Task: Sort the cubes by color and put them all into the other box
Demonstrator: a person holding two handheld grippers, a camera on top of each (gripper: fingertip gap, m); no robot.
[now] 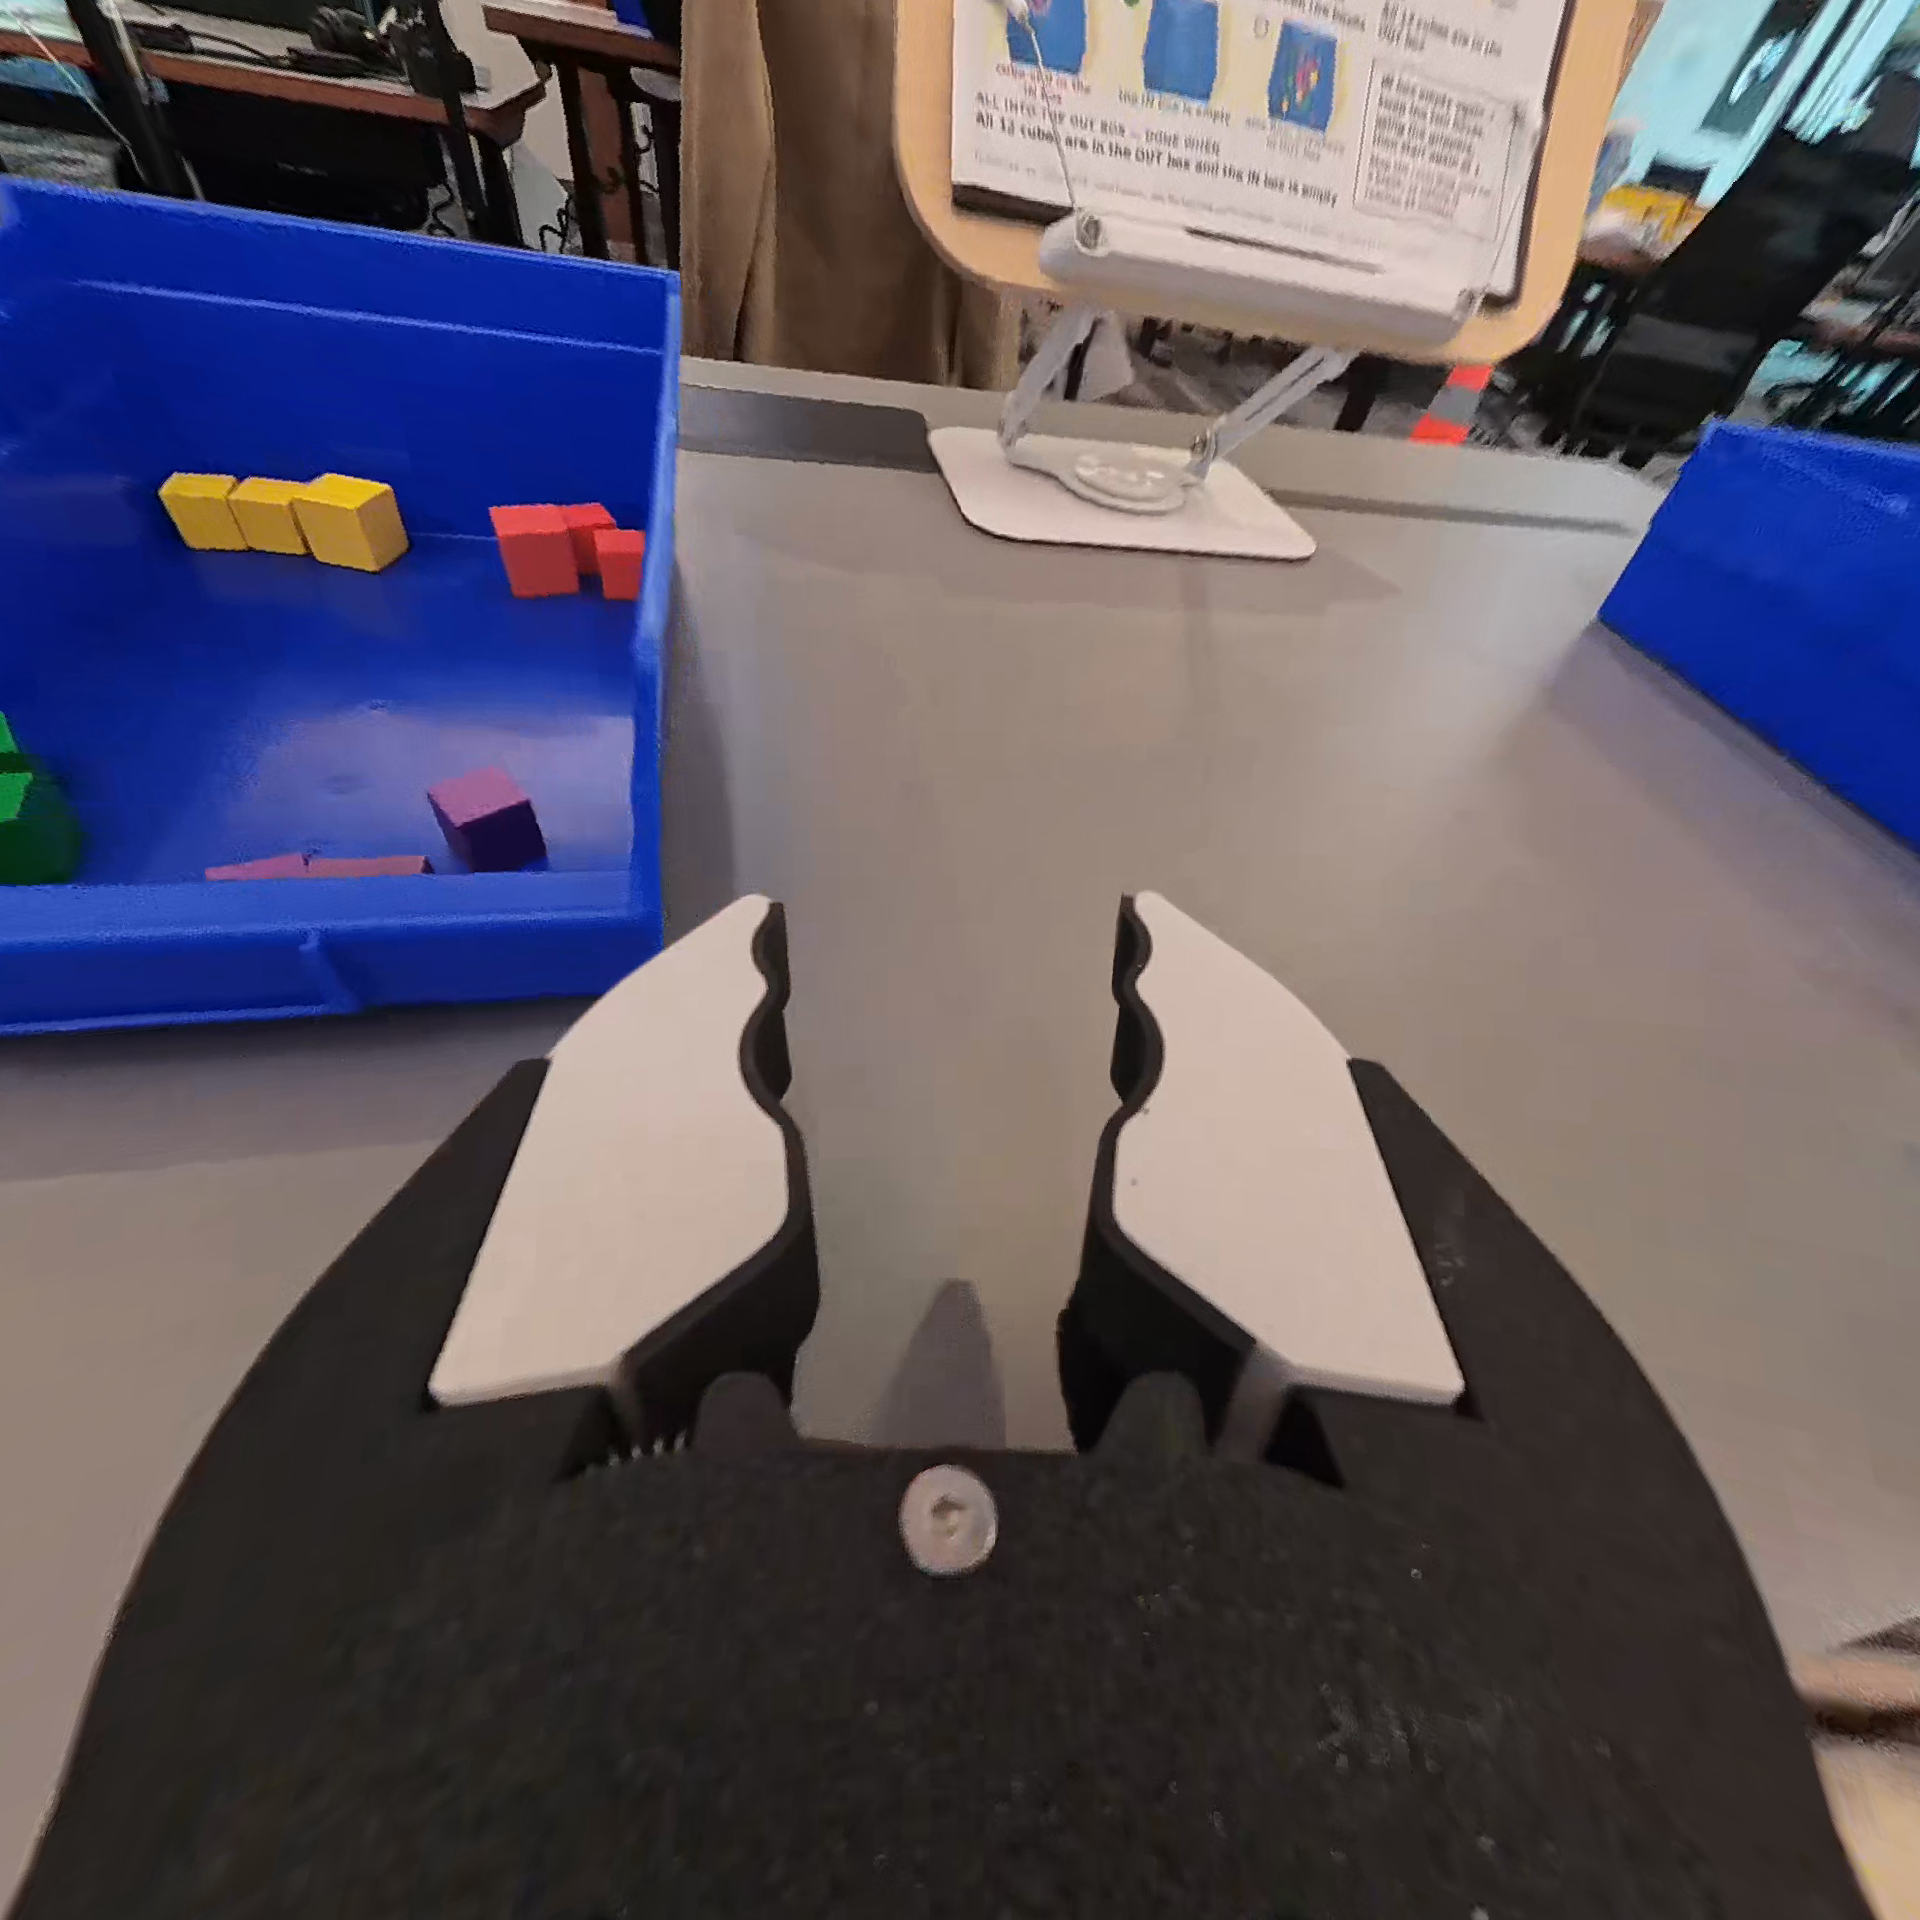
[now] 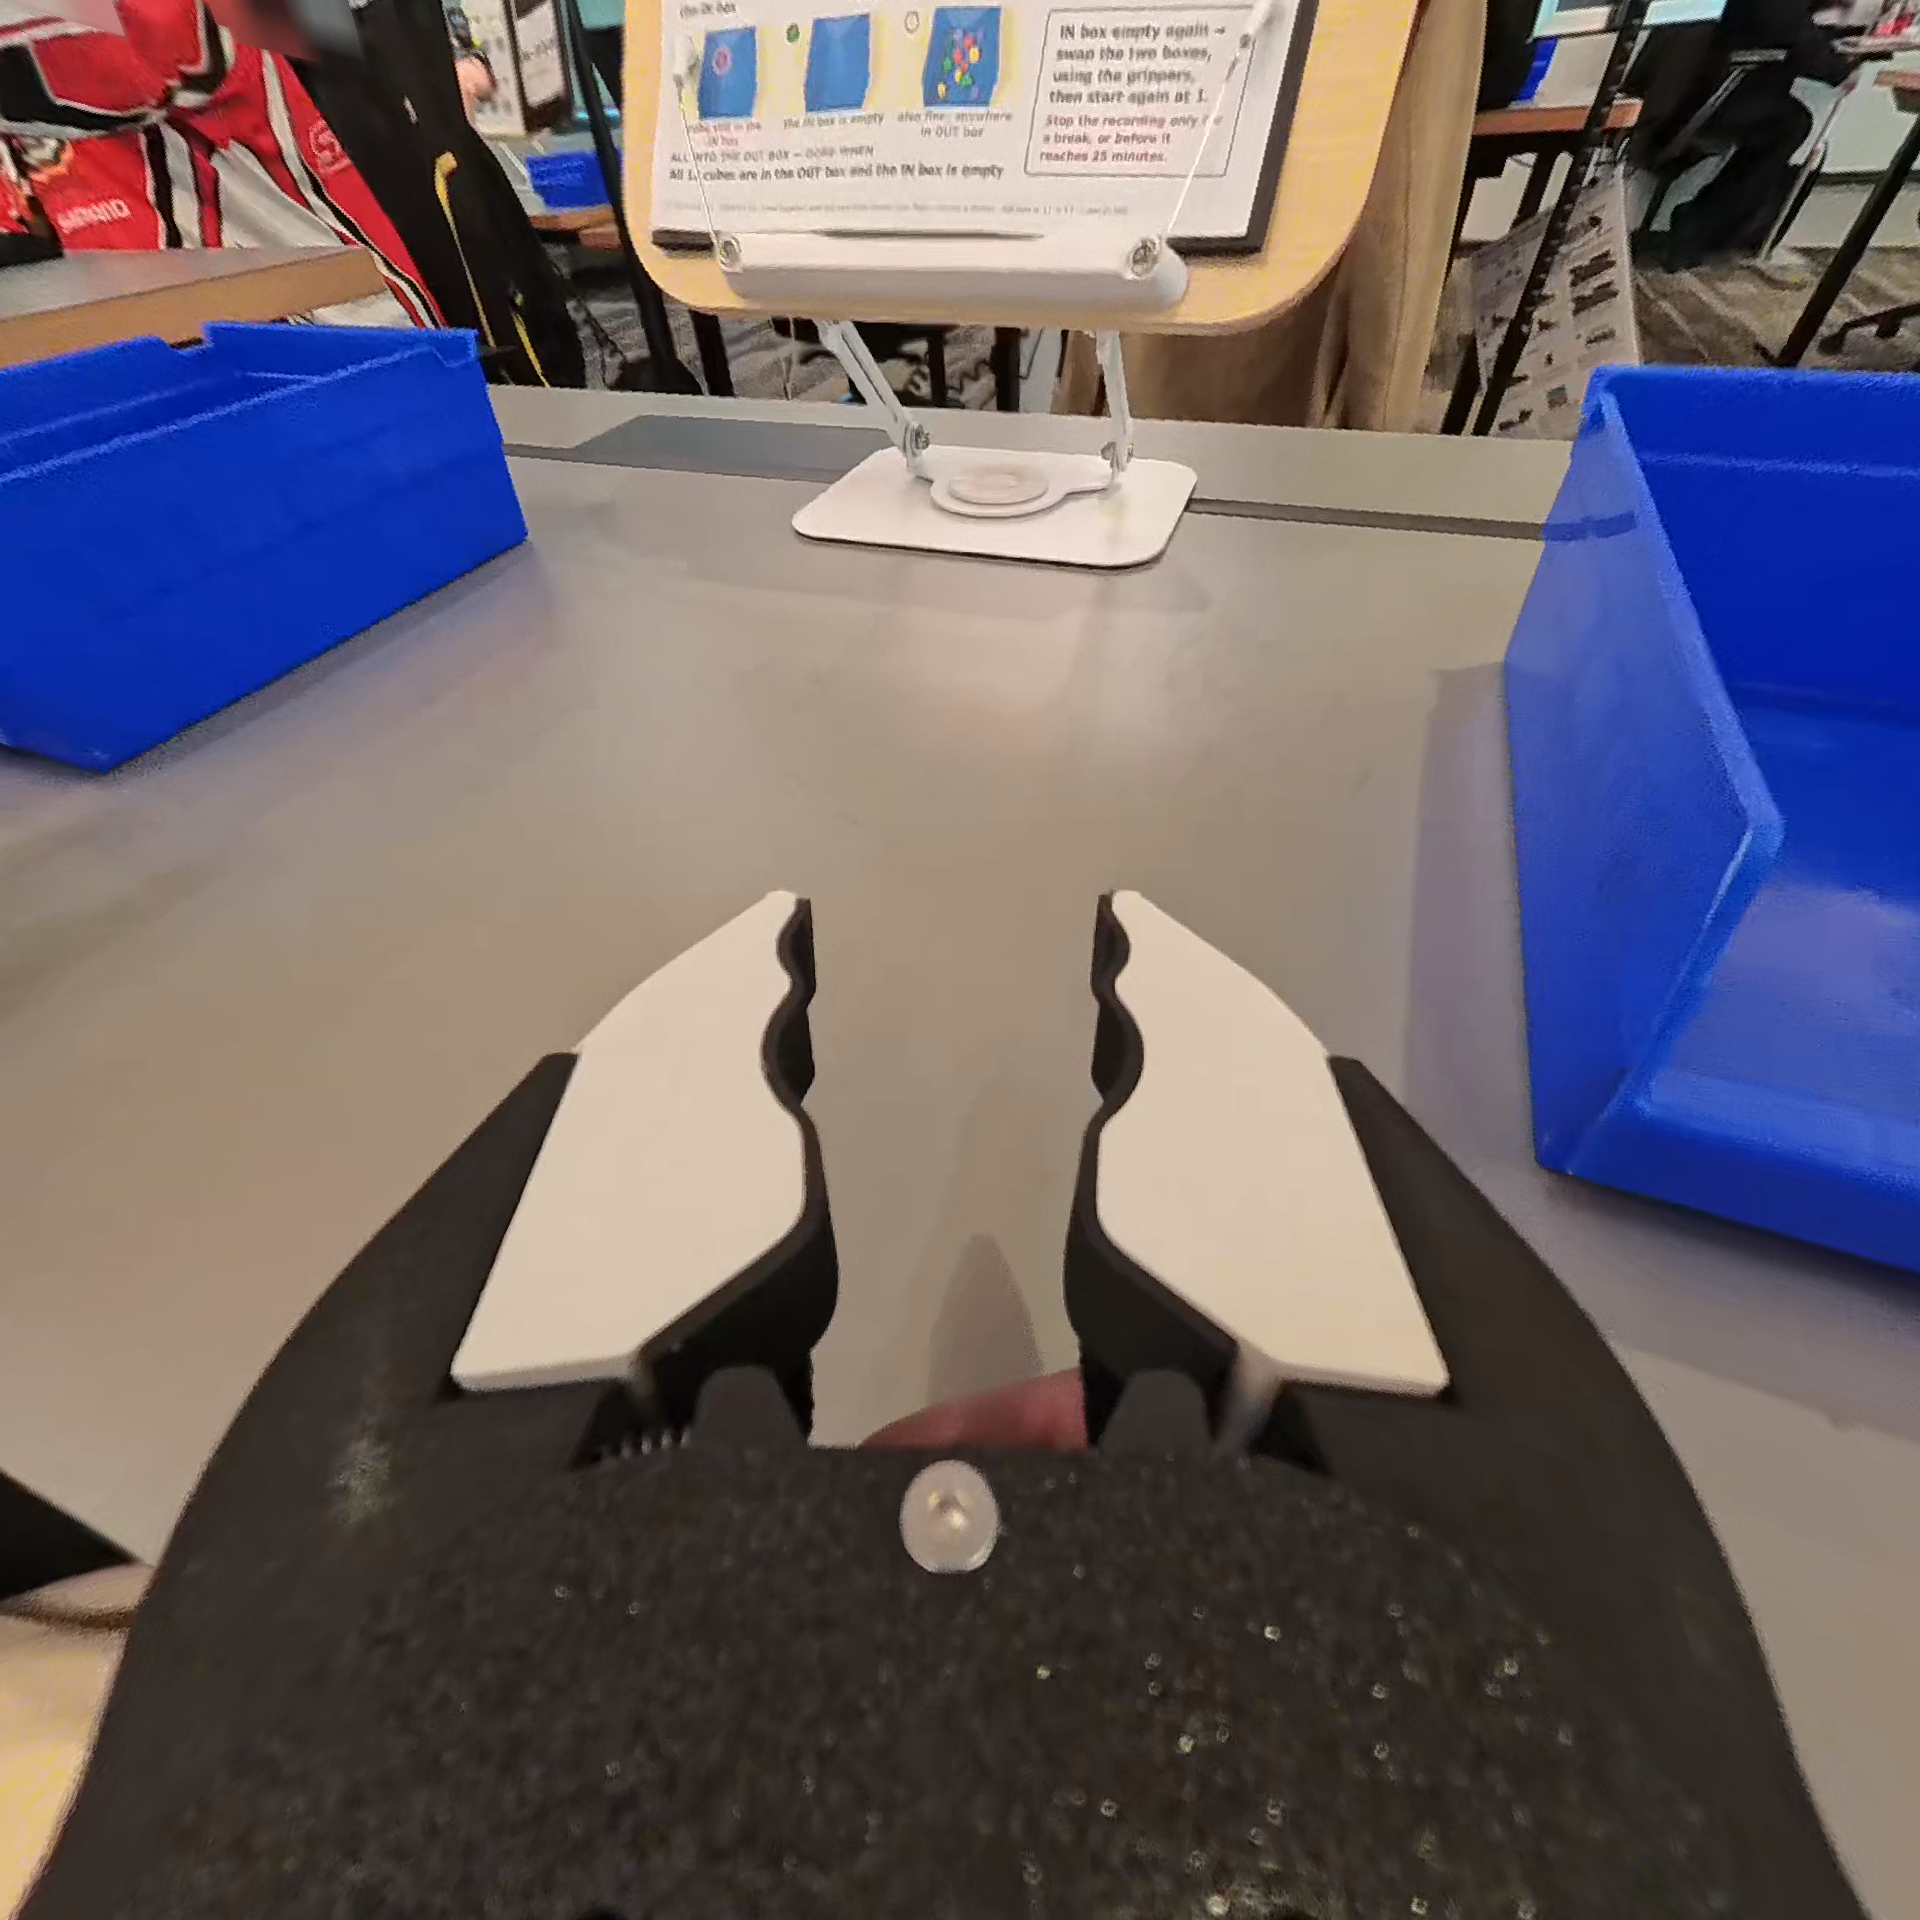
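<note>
Both the left gripper [image 1: 948,914] and the right gripper [image 2: 951,909] hang over the bare grey table [image 1: 1039,727] with jaws spread wide, holding nothing. Yellow cubes [image 1: 286,517], red cubes [image 1: 566,545] and a purple cube [image 1: 486,818] sit in the left box [image 1: 312,956], far-left of the left jaws; green cubes [image 1: 26,800] are cut off. What the right box [image 2: 1662,831] holds is hidden.

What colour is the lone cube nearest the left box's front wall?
Purple cube; clearest in the left wrist view.
</note>
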